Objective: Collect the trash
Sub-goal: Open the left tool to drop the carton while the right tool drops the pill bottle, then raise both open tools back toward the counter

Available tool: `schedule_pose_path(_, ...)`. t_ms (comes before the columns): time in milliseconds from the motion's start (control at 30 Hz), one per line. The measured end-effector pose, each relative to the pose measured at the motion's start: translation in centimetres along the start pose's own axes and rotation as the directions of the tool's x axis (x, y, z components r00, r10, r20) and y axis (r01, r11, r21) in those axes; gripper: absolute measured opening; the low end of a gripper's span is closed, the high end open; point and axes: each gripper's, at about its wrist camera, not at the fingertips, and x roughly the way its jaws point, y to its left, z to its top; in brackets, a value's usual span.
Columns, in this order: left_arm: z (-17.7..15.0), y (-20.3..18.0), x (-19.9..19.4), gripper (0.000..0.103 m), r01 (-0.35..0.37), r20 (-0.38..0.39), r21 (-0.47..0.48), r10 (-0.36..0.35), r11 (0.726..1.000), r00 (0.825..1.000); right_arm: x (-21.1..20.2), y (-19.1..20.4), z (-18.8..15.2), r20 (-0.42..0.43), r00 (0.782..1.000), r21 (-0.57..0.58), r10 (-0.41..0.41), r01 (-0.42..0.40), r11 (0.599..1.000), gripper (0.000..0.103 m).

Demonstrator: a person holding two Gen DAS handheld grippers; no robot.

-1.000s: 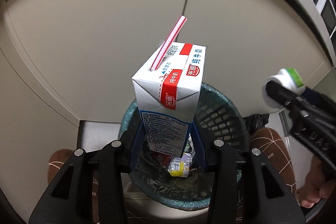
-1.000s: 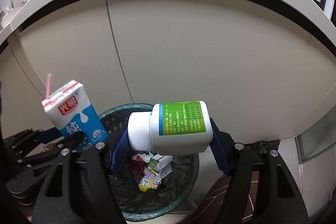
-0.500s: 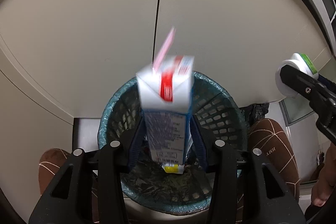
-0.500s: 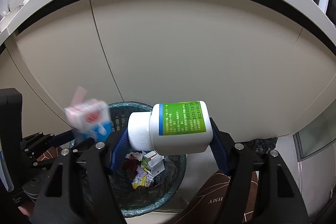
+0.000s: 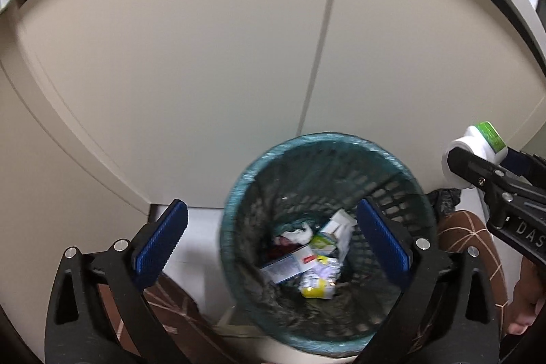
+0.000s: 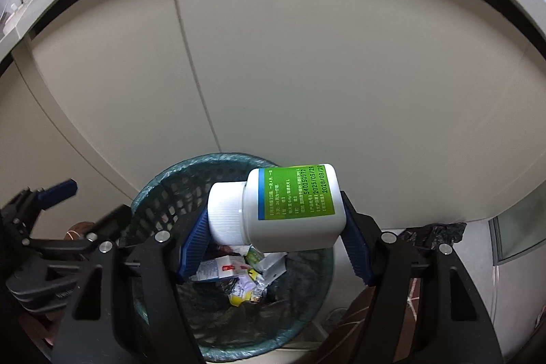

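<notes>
A teal mesh trash basket (image 5: 239,179) with a dark liner stands on the floor against beige cabinet doors; it also shows in the right wrist view (image 6: 150,190). The milk carton (image 5: 290,263) lies on its side inside it among other trash, also seen in the right wrist view (image 6: 218,266). My left gripper (image 5: 269,243) is open and empty above the basket. My right gripper (image 6: 273,229) is shut on a white pill bottle with a green label (image 6: 290,203), held sideways over the basket; the bottle also shows in the left wrist view (image 5: 477,142).
Beige cabinet doors (image 5: 239,57) rise behind the basket under a counter edge. A black bag (image 6: 433,232) lies on the floor to the right. Brown patterned slippers (image 5: 471,241) flank the basket. Several wrappers and boxes (image 5: 317,282) fill the basket bottom.
My left gripper opened and the milk carton dropped into the basket. My right gripper with the bottle moved closer over the basket.
</notes>
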Motion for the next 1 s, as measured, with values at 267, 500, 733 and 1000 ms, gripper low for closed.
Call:
schedule_pose_path(267, 0.1, 2.8, 0.1, 0.097, -0.001, -0.025, -0.053, 0.0, 0.999, 1.0, 2.0, 2.6, 0.2, -0.055, 0.998, -0.043, 0.022, -0.025, 0.999, 0.066)
schedule_pose_path(500, -0.4, 2.9, 0.4, 0.097, 0.006, -0.03, -0.062, -0.008, 0.998, 1.0, 2.7, 3.1, -0.5, -0.084, 0.996, -0.062, 0.01, -0.015, 0.998, 0.075)
schedule_pose_path(733, -0.1, 2.5, -0.2, 0.097, 0.008, -0.013, -0.05, -0.009, 0.999, 1.0, 2.0, 3.0, -0.7, -0.065, 0.998, -0.079, -0.015, 0.01, 0.997, 0.092)
schedule_pose_path(1000, 1.5, 2.0, -3.0, 0.097, 0.023, 0.047, -0.045, -0.021, 0.999, 0.999, -0.9, 0.6, 0.9, 0.006, 1.0, -0.015, -0.015, 0.015, 1.0, 0.095)
